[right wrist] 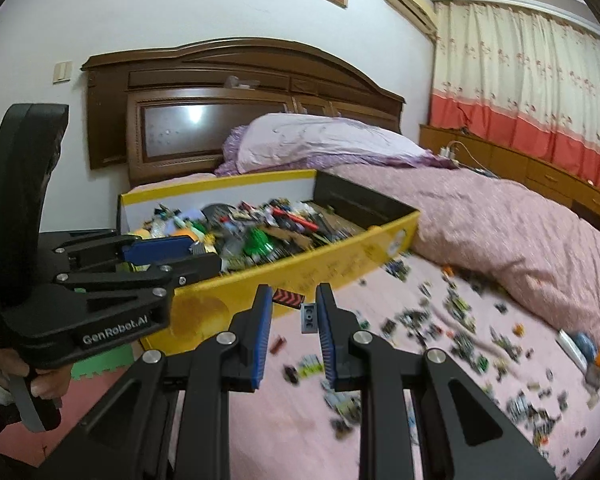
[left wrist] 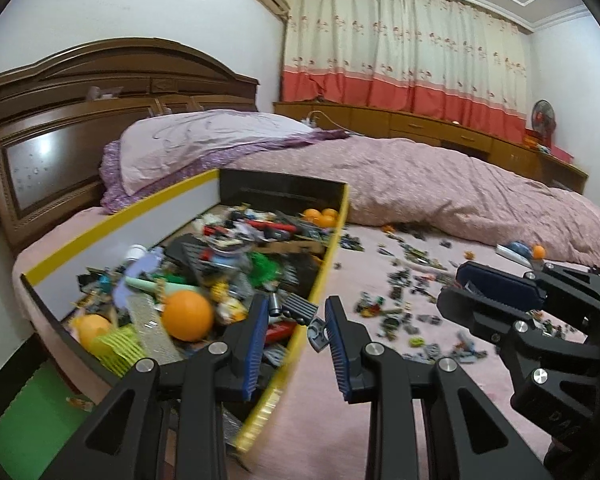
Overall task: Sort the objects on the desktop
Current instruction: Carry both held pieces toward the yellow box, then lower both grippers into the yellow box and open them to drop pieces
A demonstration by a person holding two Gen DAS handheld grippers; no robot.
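Observation:
A yellow-edged box [left wrist: 320,280] full of toy bricks and orange balls [left wrist: 187,315] lies on the pink bed; it also shows in the right wrist view [right wrist: 332,268]. Many small bricks [left wrist: 404,280] are scattered on the sheet, also in the right wrist view [right wrist: 460,336]. My left gripper [left wrist: 298,320] is open over the box's near wall; a grey brick [left wrist: 318,330] sticks to its right pad. My right gripper [right wrist: 292,312] is open, with a grey brick [right wrist: 309,318] against its right pad and a red-and-black striped piece [right wrist: 287,297] beyond. Each gripper shows in the other's view, the right [left wrist: 500,292] and the left [right wrist: 156,256].
A bunched pink quilt [left wrist: 440,184] and a purple pillow [left wrist: 204,144] lie beyond the box. A brown headboard [left wrist: 60,128] stands at the back. An orange ball [left wrist: 538,252] rests by a white-and-blue object near the quilt. Green floor mat [left wrist: 24,412] shows left of the bed.

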